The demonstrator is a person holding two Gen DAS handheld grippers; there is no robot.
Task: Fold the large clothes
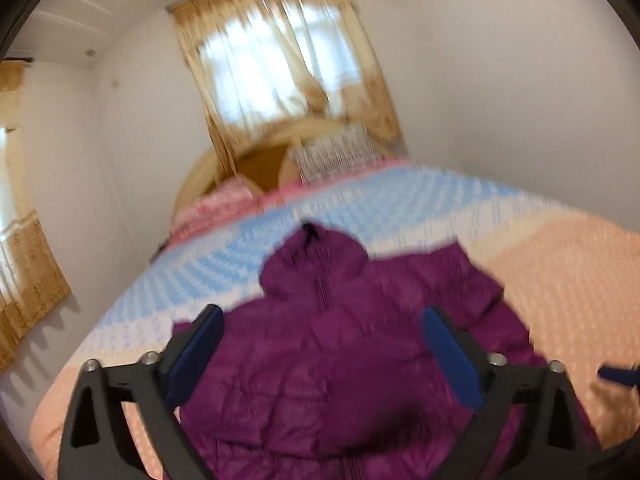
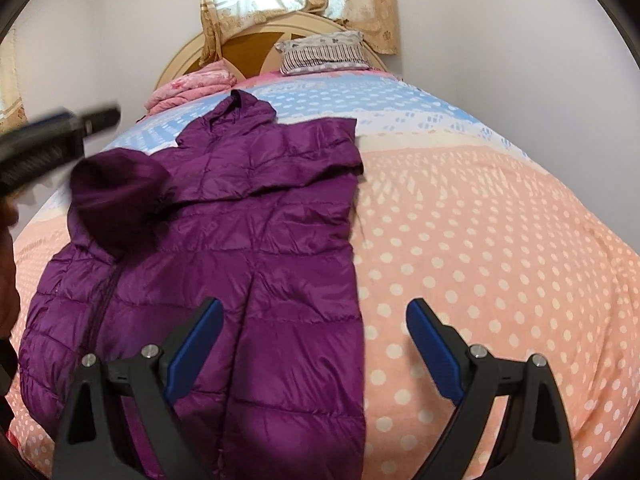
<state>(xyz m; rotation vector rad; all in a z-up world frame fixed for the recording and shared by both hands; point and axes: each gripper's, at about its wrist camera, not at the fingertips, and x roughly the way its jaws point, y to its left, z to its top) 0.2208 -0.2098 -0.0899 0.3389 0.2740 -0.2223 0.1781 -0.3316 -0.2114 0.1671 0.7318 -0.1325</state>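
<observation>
On the bed: purple jacket, long axis hood-to-hem toward the camera, lying left of the spread, empty right tool; left tool spread above it.

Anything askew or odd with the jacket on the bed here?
Slightly uneven: the purple jacket has its right side folded straight, but the left sleeve is bunched in a lump. Both grippers are open above it.
</observation>
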